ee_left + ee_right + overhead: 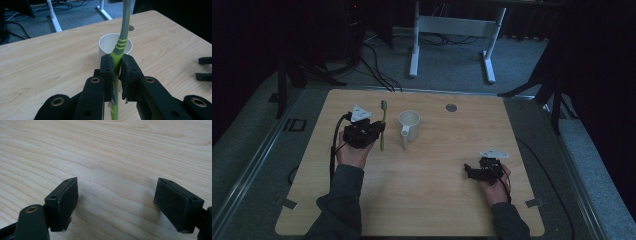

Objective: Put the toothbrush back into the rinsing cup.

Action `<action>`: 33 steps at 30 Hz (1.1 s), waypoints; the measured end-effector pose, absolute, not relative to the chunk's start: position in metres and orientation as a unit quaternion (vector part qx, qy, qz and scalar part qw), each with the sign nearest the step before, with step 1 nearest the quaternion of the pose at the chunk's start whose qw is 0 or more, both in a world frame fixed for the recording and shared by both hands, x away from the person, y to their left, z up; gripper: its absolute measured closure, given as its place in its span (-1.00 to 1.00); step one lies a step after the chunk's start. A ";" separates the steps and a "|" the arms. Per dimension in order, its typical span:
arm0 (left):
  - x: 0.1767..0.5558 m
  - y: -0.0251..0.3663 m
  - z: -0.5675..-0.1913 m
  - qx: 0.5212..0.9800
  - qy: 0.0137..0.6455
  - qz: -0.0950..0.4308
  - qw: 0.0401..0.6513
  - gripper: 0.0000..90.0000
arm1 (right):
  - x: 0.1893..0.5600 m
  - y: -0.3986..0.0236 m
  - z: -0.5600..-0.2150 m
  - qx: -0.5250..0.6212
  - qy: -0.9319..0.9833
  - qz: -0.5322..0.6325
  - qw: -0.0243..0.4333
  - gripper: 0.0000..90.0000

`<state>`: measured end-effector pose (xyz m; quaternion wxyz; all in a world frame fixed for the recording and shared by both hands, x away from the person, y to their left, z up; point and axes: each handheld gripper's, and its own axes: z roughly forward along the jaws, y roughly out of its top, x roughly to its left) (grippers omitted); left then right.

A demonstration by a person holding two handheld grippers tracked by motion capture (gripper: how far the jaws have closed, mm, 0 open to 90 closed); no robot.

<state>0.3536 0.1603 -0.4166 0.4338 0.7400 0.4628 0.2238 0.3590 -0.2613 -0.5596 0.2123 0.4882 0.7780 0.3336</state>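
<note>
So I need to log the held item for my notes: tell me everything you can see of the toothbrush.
The toothbrush looks like plastic: a lime-green handle with ribbed green rings passing into a grey neck. The left gripper is shut on its handle, pads pressing both sides. In the high view it runs lengthwise away from the person, head far, just left of the white mug, not touching it. Its bristles are too small to make out.

Right claw [116, 203] seen along its own two black jaws, which stood wide apart with nothing between them, their flat pads [66, 203] facing inward, low over the pale wood-grain tabletop [112, 150].
</note>
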 end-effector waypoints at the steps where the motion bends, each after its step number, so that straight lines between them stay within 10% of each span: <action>1: 0.354 0.160 -0.416 0.738 0.464 0.225 0.435 0.80 | 0.359 -0.261 -0.560 0.488 0.778 0.334 0.212 -0.58; 33: 0.358 0.160 -0.406 0.711 0.474 0.233 0.464 0.80 | 0.359 -0.261 -0.560 0.488 0.778 0.334 0.212 -0.58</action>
